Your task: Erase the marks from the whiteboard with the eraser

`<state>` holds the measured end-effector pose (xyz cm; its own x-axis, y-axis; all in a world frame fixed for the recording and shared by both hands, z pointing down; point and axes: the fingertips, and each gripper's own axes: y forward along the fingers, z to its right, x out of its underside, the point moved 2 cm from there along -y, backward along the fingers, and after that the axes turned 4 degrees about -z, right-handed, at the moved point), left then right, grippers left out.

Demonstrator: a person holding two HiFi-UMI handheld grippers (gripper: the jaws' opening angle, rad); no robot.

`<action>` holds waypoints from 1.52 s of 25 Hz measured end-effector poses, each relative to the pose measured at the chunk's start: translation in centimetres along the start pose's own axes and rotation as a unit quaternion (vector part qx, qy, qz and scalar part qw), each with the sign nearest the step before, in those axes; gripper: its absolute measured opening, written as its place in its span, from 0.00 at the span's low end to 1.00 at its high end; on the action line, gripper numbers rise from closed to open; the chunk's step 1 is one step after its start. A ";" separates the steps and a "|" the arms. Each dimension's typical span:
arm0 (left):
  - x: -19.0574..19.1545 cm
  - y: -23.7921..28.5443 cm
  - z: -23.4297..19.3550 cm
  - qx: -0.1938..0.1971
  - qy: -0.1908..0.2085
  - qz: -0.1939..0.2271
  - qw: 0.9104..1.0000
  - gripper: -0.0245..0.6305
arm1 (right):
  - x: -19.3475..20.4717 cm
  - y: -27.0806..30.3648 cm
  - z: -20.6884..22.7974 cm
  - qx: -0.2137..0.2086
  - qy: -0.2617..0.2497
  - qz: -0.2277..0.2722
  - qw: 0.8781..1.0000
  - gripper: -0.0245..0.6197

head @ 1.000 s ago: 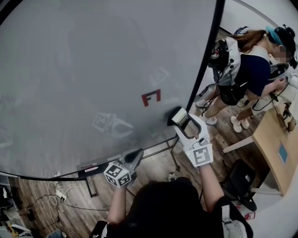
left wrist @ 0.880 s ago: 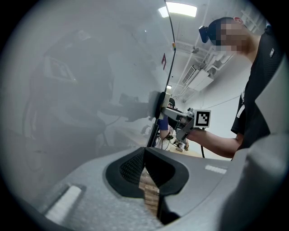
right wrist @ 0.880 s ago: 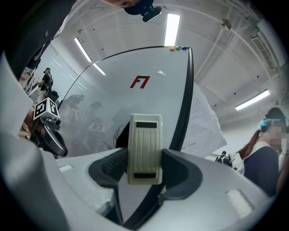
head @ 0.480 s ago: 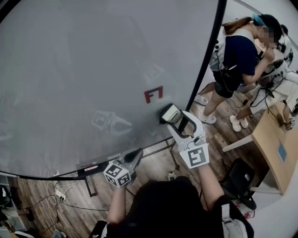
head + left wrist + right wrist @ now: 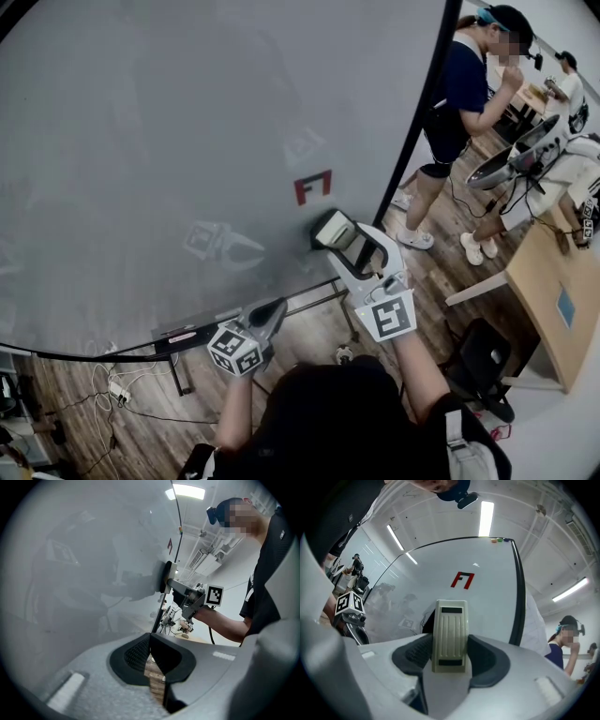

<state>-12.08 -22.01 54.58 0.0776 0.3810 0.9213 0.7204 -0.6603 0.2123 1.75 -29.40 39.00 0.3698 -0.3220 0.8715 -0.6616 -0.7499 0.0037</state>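
Nearest the person, the left claw (image 5: 270, 317) hangs low below the whiteboard's bottom edge. Its two dark pads are pressed together with nothing between them, and only the wooden floor (image 5: 309, 333) shows past the tips.

Higher and to the right, the right claw (image 5: 345, 240) pinches the eraser (image 5: 330, 228) by its long sides. The cream ribbed back of the eraser faces the claw's camera, and its dark felt side lies flat against the whiteboard (image 5: 187, 141).

The eraser sits near the board's right edge, in the lower part, just below the red mark (image 5: 313, 186) and a little apart from it. The mark is angular, like an F beside a 7. The grey board around it carries faint reflections of both claws.

Beyond the board's black right edge, a person (image 5: 464, 89) in a dark top stands on the floor.
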 end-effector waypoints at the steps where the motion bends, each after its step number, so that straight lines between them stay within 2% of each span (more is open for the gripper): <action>1: -0.1 0.0 0.0 0.000 0.000 0.000 1.000 0.05 | 0.0 0.0 0.0 -0.003 0.000 0.000 1.000 0.41; 7: -0.6 -0.1 0.2 -0.004 0.004 0.000 1.000 0.05 | 0.8 0.0 -2.5 -0.046 -0.004 -0.023 0.999 0.41; 13: -1.1 0.0 0.4 -0.005 0.009 0.000 1.000 0.05 | 2.4 -0.5 -4.2 -0.064 0.017 -0.031 0.997 0.41; 31: -0.5 1.6 2.2 0.020 0.011 -0.006 1.000 0.05 | 8.0 -3.3 -6.2 -0.078 0.098 -0.082 0.989 0.41; 38: -0.3 1.0 2.3 0.019 0.010 -0.008 1.000 0.05 | 9.3 -4.0 -7.5 -0.083 0.105 -0.104 0.986 0.41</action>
<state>-9.81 -21.29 53.76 0.0529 0.3780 0.9243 0.7471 -0.6292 0.2145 2.89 -25.06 50.75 0.3765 -0.0311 0.9259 -0.6898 -0.6765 0.2578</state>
